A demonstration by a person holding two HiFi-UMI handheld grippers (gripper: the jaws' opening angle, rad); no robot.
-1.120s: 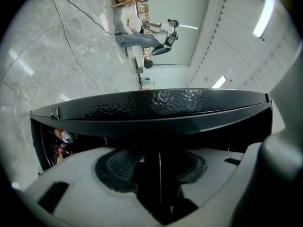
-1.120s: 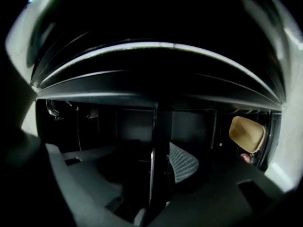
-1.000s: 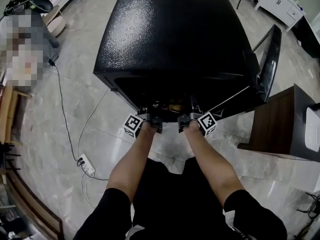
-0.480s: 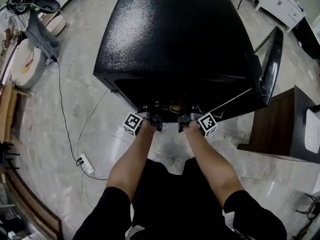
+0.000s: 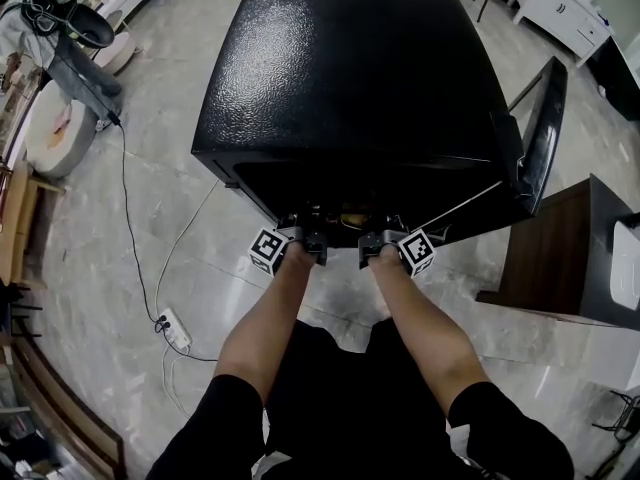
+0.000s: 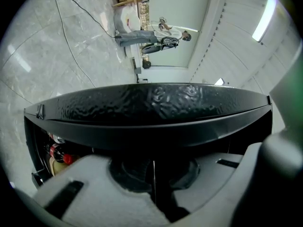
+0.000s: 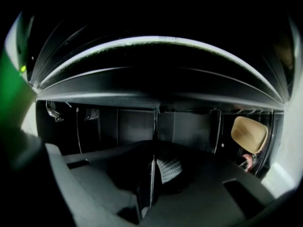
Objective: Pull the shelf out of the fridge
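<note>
The black fridge (image 5: 350, 68) stands on the floor with its door (image 5: 545, 128) swung open to the right. Both grippers reach level into its opening, side by side. The shelf shows edge-on as a thin plate (image 6: 153, 167) between the left gripper's (image 6: 154, 186) jaws. The same thin edge (image 7: 154, 126) runs between the right gripper's (image 7: 152, 176) jaws. Both pairs of jaws have just been closing, and they now pinch the shelf's front edge. From the head view, the left gripper (image 5: 312, 238) and right gripper (image 5: 372, 238) sit at the fridge's mouth with their tips hidden inside.
Red-capped bottles (image 6: 59, 152) stand inside the fridge at one side, and a tan object (image 7: 249, 134) at the other. A wooden cabinet (image 5: 560, 248) stands close on the right. A power strip (image 5: 172, 328) and its cable lie on the floor to the left.
Both grippers stay at the fridge's opening, and the arms have not visibly moved. The head view is too coarse to show the jaws.
</note>
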